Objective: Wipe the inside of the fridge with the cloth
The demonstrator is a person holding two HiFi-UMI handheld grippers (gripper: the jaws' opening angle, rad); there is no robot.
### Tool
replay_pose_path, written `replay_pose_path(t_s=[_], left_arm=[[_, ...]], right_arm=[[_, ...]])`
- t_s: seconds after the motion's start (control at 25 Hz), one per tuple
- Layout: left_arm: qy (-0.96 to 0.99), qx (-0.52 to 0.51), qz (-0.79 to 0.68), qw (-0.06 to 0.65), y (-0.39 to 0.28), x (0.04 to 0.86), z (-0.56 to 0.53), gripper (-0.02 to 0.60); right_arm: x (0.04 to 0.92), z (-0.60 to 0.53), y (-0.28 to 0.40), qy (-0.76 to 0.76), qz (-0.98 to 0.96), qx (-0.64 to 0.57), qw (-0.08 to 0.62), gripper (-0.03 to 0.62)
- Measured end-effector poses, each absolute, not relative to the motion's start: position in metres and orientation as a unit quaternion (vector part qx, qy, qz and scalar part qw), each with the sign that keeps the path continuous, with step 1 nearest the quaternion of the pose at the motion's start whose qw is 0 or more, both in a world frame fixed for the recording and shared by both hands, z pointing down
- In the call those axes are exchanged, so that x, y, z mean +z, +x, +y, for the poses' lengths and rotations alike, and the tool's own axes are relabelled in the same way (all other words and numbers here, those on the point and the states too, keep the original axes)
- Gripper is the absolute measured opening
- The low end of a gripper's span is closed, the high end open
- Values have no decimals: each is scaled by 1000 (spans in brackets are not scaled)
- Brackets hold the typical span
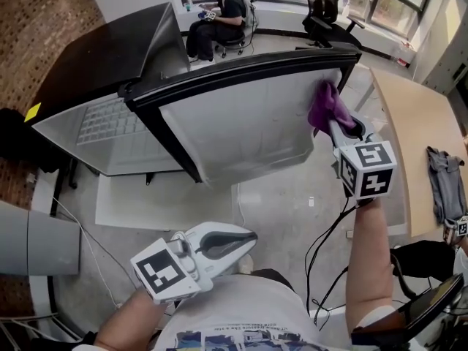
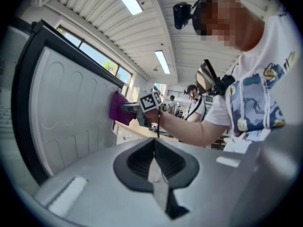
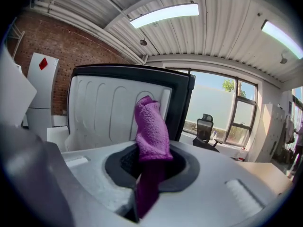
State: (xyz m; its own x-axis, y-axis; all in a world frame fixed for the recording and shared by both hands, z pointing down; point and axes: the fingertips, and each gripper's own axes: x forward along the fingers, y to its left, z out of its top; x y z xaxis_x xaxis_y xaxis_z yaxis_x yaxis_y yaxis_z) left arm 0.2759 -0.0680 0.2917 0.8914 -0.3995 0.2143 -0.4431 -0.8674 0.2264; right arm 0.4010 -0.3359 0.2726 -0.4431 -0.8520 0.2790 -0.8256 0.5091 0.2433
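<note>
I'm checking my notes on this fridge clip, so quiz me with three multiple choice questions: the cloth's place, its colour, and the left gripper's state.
1. Where is the cloth? A on the floor; B at the fridge door's inner panel; C on the office chair.
2. Its colour? A yellow; B white; C purple.
3. The left gripper is: A shut, empty; B open wide; C shut on the cloth.
Answers: B, the right gripper holds it up at the panel; C, plainly purple; A, its jaws meet with nothing between.
</note>
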Motion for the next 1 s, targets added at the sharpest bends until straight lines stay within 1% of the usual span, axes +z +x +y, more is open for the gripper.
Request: replay_pose_path(t_s=[0.12,0.24,0.68,0.88,1.0], left_arm=[[962,80,-222,136,271,292,-66,7],[961,80,-227,138,265,292,-63,7],[954,77,-254,142,239,291,-49,7],[949,79,-270,143,225,291,-43,7],[945,75,-282,145,217,292,-41,6]], right_arm=[[266,-315,381,468,-867,-41,165,55],[269,-289,343,418,-893,-49,161,55],[310,-233,201,271,-945,-47,177,55],[329,-232,161,243,-950,-52,187,55],[343,-237,153,241,-949,-48,196,55]])
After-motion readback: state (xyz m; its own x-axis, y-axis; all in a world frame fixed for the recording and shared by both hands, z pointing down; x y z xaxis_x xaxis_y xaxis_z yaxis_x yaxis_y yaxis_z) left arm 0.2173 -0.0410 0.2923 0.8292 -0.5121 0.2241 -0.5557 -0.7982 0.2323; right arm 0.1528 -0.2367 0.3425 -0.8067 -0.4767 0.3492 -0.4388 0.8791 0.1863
